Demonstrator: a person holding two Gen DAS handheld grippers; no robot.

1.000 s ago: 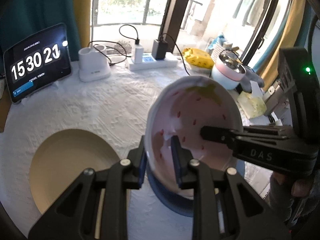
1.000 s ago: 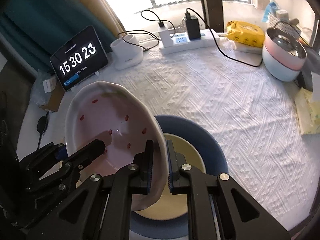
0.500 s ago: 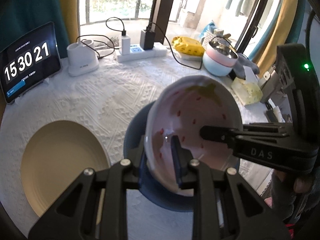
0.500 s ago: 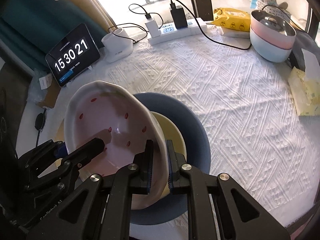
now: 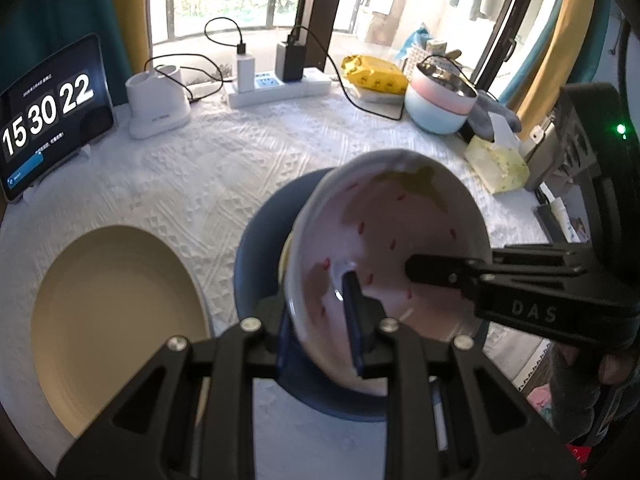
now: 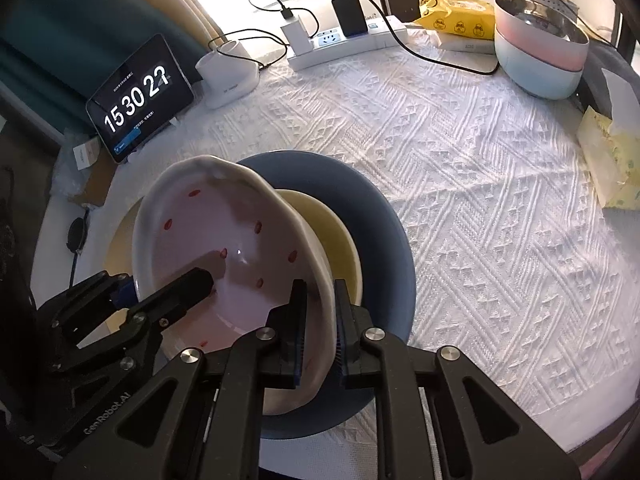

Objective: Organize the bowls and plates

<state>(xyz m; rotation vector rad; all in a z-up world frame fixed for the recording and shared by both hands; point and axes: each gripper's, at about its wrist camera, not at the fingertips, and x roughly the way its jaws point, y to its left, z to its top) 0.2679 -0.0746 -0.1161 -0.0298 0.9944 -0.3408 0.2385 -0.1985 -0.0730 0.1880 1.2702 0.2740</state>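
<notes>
My 2 tongs, left tongs [image 5: 316, 312] and right tongs [image 6: 320, 320], each clamped the strawberry bowl's [image 6: 224, 256] rim. It had sunk toward the yellow bowl [image 6: 332, 232] in the blue plate [image 6: 384, 224], nearly nested.

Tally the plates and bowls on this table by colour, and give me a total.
Pink strawberry-print bowl, held tilted by the left gripper and the right gripper: 1
Blue plate: 1
Cream: 2, a bowl in the blue plate and a plate lying apart
Pink-and-light-blue bowl at the table's far edge: 1
Total: 5
</notes>
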